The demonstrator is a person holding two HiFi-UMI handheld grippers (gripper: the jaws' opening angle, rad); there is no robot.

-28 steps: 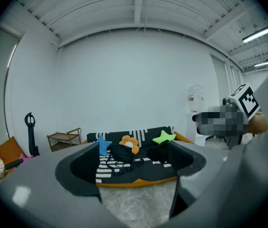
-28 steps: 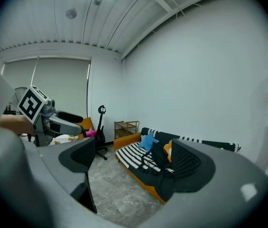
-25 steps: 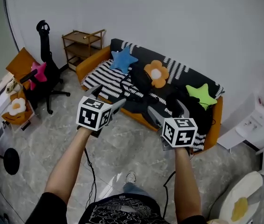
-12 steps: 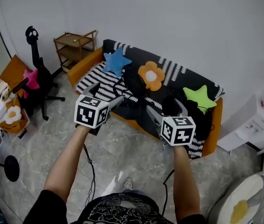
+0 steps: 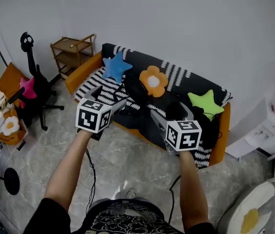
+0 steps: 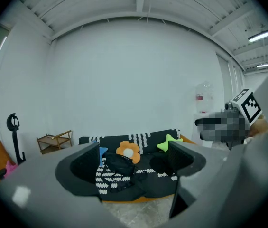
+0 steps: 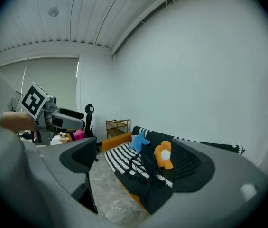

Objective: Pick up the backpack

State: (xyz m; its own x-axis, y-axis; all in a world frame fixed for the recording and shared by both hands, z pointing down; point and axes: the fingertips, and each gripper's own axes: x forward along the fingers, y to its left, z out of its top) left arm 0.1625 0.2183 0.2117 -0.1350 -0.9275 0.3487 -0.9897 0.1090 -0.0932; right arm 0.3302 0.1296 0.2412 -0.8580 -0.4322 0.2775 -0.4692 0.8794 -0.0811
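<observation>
The person has stepped slightly nearer the sofa [image 5: 81,74]. The left gripper [image 5: 109,99] and right gripper [image 5: 172,113] hold their fingers released (nothing between). The black backpack [image 5: 136,89] lies on its seat, out of reach.

1. My left gripper [image 5: 112,97] and right gripper [image 5: 170,112] are marked in black-and-white squares.
2. The backpack [image 5: 136,89] is black.
3. The sofa [image 5: 81,74] is orange; its cover [image 5: 98,84] is black with white stripes.
4. Cushions: a blue star [image 5: 114,68], an orange flower [image 5: 153,81] with a white centre, a green star [image 5: 204,103].
5. The floor [image 5: 127,155] is grey and marbled.
</observation>
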